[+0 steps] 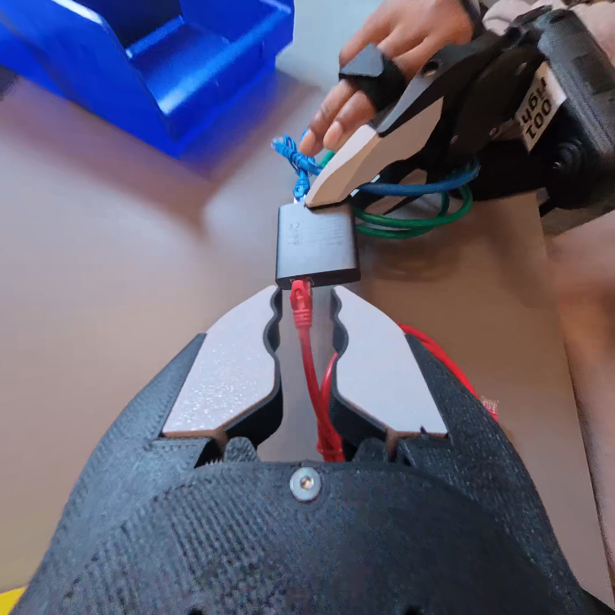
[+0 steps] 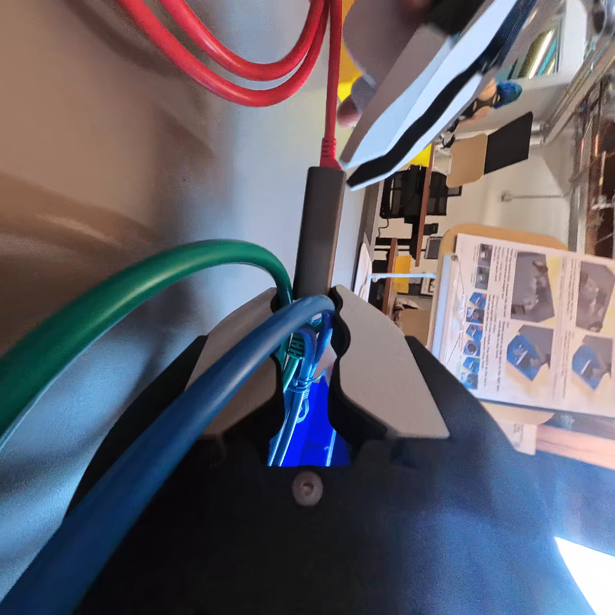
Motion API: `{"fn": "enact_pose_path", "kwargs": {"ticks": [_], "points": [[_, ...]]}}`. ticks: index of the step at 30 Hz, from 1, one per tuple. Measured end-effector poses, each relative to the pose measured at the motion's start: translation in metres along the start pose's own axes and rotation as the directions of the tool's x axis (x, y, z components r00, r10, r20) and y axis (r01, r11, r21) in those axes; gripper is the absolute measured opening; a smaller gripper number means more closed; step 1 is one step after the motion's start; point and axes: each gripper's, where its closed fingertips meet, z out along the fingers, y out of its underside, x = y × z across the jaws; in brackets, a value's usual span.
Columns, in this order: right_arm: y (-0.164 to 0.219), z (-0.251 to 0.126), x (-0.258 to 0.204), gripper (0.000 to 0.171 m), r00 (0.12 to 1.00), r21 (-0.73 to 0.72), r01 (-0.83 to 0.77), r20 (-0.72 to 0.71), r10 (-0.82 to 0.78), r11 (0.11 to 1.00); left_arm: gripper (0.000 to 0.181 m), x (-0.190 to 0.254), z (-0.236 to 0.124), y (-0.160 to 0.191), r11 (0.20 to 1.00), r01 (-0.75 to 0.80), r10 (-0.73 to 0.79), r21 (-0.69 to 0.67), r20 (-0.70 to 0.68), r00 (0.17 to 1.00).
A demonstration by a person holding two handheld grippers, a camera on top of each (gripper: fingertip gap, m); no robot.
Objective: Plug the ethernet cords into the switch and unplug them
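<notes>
A small dark grey switch (image 1: 317, 246) is held up above the tan desk (image 1: 109, 266), gripped at its far end by the right tongs (image 1: 327, 204), which are clamped on it. A red cord (image 1: 301, 309) is plugged into the port on its near edge and runs back between the fingers of the left tongs (image 1: 306, 299), which stand apart on either side of the cord without touching it. Blue cord (image 1: 416, 188) and green cord (image 1: 412, 223) loop from the switch's far end. A hand (image 1: 376, 66) works the right tongs. A blue bin (image 1: 149, 66) sits behind on the desk.
</notes>
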Motion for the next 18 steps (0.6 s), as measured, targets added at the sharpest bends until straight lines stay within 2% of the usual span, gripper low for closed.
{"fn": "enact_pose_path", "kwargs": {"ticks": [1,4,7,11,14,16,18], "points": [[0.003,-0.001,0.000,0.027,0.999,-0.011,-0.033,0.012,0.033,0.999,0.034,0.002,-0.006,-0.006,0.999,-0.033,0.032,0.019,0.025,0.999],[0.007,-0.002,-0.001,0.027,0.991,-0.012,-0.127,0.048,0.127,0.992,0.041,0.016,-0.014,-0.013,0.986,-0.168,0.165,0.025,0.076,0.983],[-0.004,-0.003,0.001,0.027,0.980,-0.003,-0.183,0.080,0.183,0.983,0.043,0.028,0.001,-0.008,0.956,-0.291,0.294,-0.039,0.110,0.950],[-0.018,-0.006,-0.002,0.028,0.954,-0.027,-0.255,0.159,0.256,0.967,0.028,0.025,0.012,0.000,0.874,-0.454,0.481,-0.173,0.187,0.856],[-0.023,-0.012,-0.002,0.029,0.920,0.006,-0.336,0.213,0.328,0.942,0.026,0.026,0.008,-0.003,0.858,-0.483,0.511,-0.177,0.190,0.838],[-0.027,-0.019,0.007,0.038,0.916,0.073,-0.365,0.205,0.344,0.928,0.025,0.024,0.004,-0.001,0.854,-0.485,0.516,-0.186,0.186,0.836],[-0.030,-0.026,0.009,0.039,0.910,0.107,-0.375,0.231,0.344,0.921,0.024,0.029,0.003,-0.003,0.869,-0.475,0.494,-0.142,0.173,0.852]]}}
